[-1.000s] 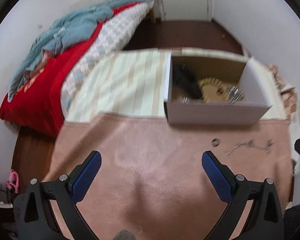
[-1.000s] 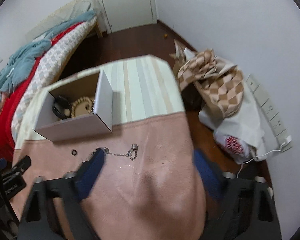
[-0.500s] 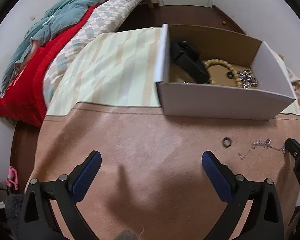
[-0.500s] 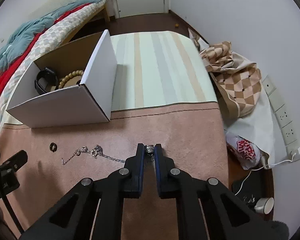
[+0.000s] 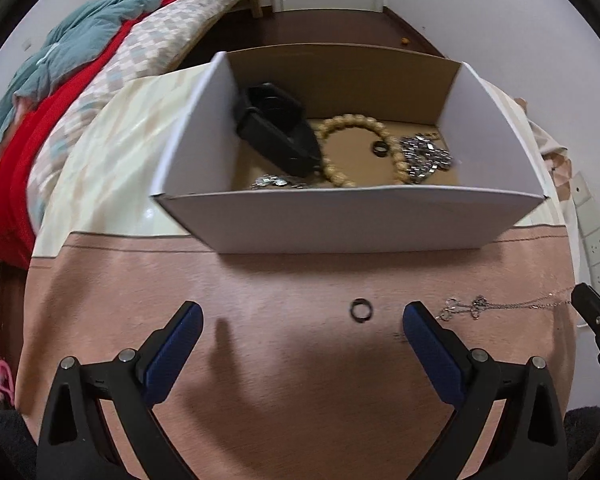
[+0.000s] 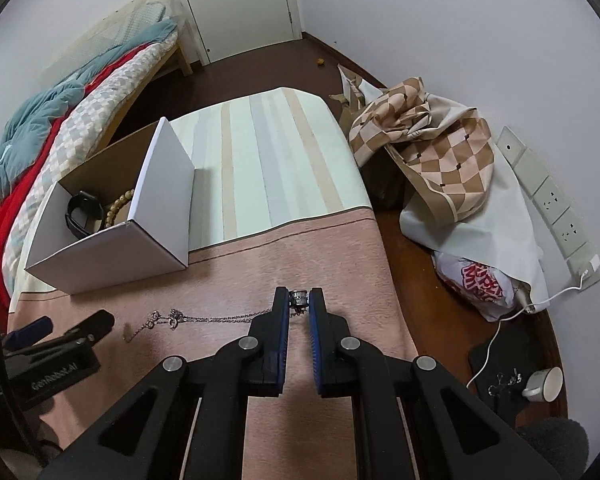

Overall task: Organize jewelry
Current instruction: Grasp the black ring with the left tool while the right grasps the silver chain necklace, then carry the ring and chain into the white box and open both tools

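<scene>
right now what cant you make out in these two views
- Box contents: right wrist view, the near wall hides most of them.
- Silver pieces: left wrist view, front wall cuts them off.
- Necklace far end: left wrist view, runs behind the right gripper.
- Pendant detail: too small.

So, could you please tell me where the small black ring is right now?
In the left wrist view, the small black ring lies on the pink cloth, in front of the white box and left of the silver chain.

Your table wears a pink cloth meeting a striped cloth. On them sit a white box across the seam, a black ring, and a silver chain trailing nearby.
</scene>
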A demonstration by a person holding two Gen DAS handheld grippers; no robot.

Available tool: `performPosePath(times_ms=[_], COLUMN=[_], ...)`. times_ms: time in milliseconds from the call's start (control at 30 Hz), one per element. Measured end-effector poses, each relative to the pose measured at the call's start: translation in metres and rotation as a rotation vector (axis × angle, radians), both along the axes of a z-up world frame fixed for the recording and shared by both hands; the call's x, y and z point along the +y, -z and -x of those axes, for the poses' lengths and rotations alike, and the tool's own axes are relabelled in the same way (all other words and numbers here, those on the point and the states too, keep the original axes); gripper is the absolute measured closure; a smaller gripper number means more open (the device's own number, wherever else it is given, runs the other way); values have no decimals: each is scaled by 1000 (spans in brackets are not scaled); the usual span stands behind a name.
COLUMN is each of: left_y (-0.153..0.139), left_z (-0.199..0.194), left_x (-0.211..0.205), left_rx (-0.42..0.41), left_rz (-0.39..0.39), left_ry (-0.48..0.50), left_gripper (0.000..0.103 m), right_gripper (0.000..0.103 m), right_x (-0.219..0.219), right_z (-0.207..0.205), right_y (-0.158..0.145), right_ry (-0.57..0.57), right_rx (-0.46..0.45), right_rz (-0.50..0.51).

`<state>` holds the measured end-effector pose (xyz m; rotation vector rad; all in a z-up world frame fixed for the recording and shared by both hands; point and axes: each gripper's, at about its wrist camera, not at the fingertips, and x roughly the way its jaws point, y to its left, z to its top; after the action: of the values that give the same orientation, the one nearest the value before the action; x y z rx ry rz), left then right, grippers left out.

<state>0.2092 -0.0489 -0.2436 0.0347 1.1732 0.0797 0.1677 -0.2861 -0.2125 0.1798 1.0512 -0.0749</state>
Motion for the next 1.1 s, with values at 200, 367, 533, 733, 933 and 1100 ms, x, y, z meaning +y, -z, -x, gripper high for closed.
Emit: performPosePath(times_ms=[200, 367, 533, 733, 933, 1100], left_y=[6, 3, 1, -14, -54, -96], left_z=[0, 2, 3, 9, 25, 25], left_x=[-5, -7, -9, -6, 1, 15], left_rx=[13, -1, -9, -31, -67, -115], left_rz=[32, 40, 40, 70, 119, 167], left_ry=[31, 51, 68, 79, 116, 113], left_gripper=[49, 83, 93, 93, 93, 93], right_gripper=[93, 93, 93, 93, 93, 93], right_x=[2, 3, 5, 14, 27, 38], right_z=[0, 1, 3, 9, 8, 0], right_y=[0, -2, -6, -34, -83, -132], right_ry=[-4, -4, -10, -43, -109, -176], right_rx=[-1, -5, -13, -52, -121, -189], right_rz=[5, 10, 8, -17, -45, -62])
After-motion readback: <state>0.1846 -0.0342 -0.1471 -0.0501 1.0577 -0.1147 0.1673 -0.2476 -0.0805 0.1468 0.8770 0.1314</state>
